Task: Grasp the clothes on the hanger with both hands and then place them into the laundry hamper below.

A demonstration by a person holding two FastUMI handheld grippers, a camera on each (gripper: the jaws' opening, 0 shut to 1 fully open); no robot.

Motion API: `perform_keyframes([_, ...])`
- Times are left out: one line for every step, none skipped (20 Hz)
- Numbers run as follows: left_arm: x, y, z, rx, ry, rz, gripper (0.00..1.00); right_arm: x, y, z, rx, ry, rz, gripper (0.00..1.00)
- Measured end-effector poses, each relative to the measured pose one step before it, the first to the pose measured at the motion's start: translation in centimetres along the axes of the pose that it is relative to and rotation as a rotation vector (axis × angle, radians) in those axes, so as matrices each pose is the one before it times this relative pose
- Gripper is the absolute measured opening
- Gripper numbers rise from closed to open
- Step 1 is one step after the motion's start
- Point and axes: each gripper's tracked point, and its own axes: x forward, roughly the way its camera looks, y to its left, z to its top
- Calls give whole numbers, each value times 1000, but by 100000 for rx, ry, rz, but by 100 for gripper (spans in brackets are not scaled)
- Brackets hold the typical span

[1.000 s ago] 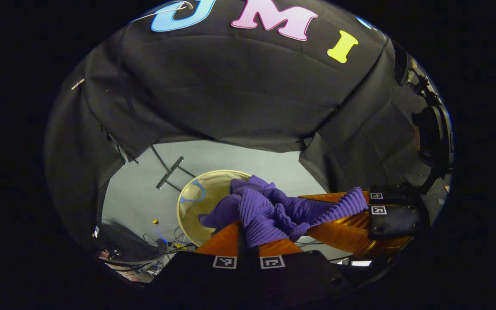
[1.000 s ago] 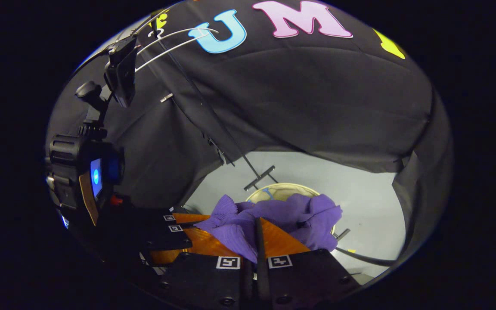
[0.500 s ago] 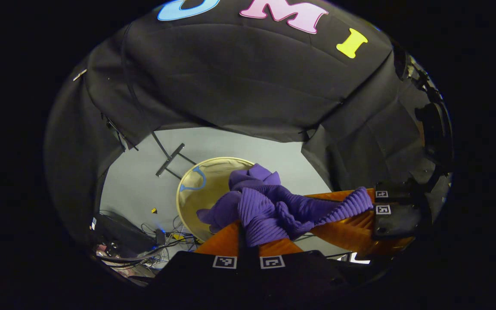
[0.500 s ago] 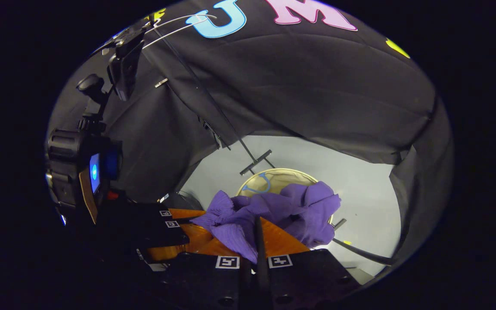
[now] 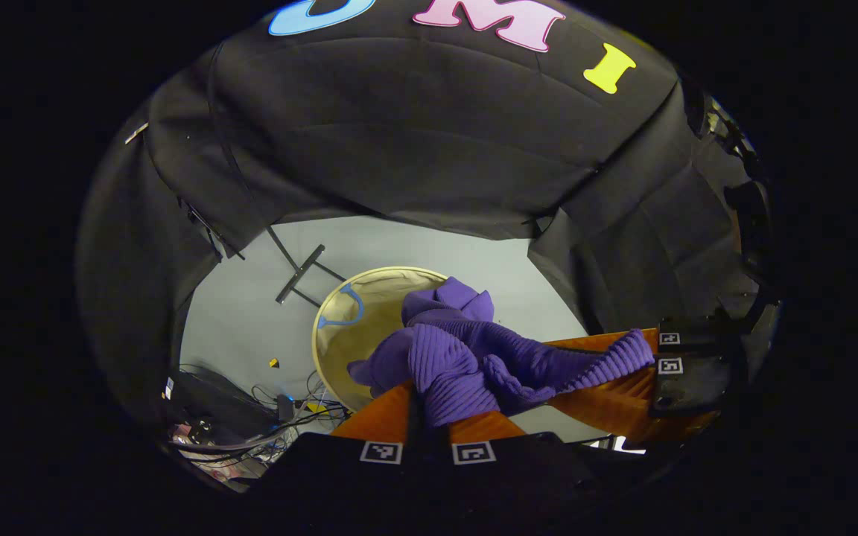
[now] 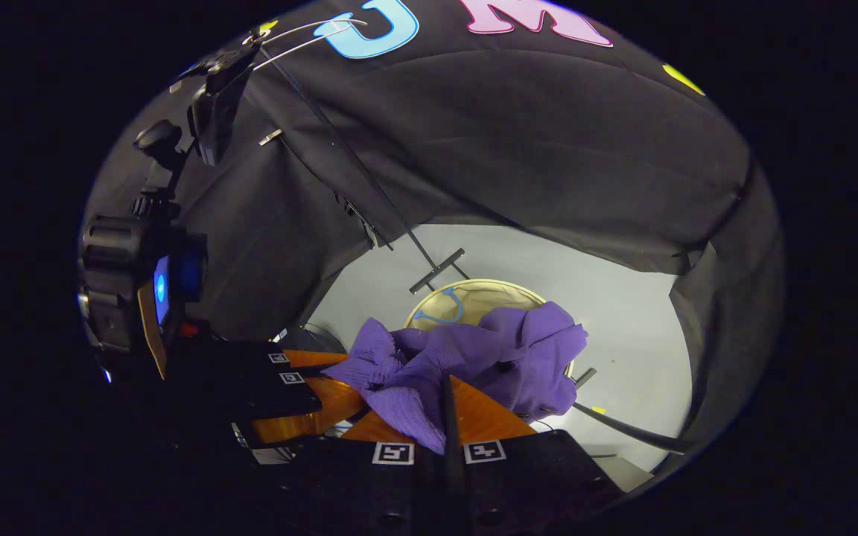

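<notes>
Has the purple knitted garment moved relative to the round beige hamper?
Yes. The purple knitted garment has come down closer to the round beige hamper, covering more of its rim.

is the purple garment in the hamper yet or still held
Still held: the purple garment hangs bunched between the left hand-held gripper and right hand-held gripper, above the hamper.

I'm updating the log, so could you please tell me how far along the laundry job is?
Done: the purple garment is off the hanger. In hand: the left hand-held gripper and the right hand-held gripper are both shut on it, holding it bunched above the laundry hamper. Left: lower it in and let go.
</notes>
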Motion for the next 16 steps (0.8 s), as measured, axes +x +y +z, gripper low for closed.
perform_keyframes([413,168,43,330,-23,537,12,8,-262,-380,-822,1037,-214,26])
perform_keyframes([-478,502,30,-231,-164,1269,13,71,-149,-356,-450,617,-102,41])
perform_keyframes([-89,850,-54,-192,-644,2000,35,493,-1158,-179,-1363,-253,-2857,57])
perform_keyframes([-288,787,309,-834,-1113,2000,56,857,-1225,-694,-207,-39,-1468,73])
perform_keyframes([718,143,68,-2748,-536,-785,77,-1216,-524,445,2135,707,85,82])
perform_keyframes([-1049,-39,147,-3397,-532,-538,99,-777,-171,-135,3607,375,36,91])
perform_keyframes([46,149,-26,-2373,-181,-220,99,-76,-276,-10,2810,-211,-4,100])
perform_keyframes([-176,27,-108,-700,-296,441,96,38,-217,-21,1188,-194,-197,99])
perform_keyframes([-1,5,-144,352,-410,567,96,93,-207,-237,97,15,-466,99])
perform_keyframes([-54,-5,-132,607,-5,176,95,-110,-146,-450,-126,-66,78,99])
perform_keyframes([-20,-71,-256,1021,230,-53,95,-51,83,-96,-9,13,247,99])
perform_keyframes([78,-184,-185,973,97,-142,95,-87,165,-114,-7,-108,335,99])
perform_keyframes([-24,-422,98,922,-365,-127,95,-151,46,86,-114,-381,198,99])
perform_keyframes([-58,-216,165,628,-762,-348,95,-97,122,133,-327,-722,268,99])
perform_keyframes([-186,-295,210,470,-798,-612,95,-238,10,252,-422,-1037,-77,99])
perform_keyframes([-279,-59,-17,371,-944,-485,96,-231,-140,260,-181,-1482,-459,99])
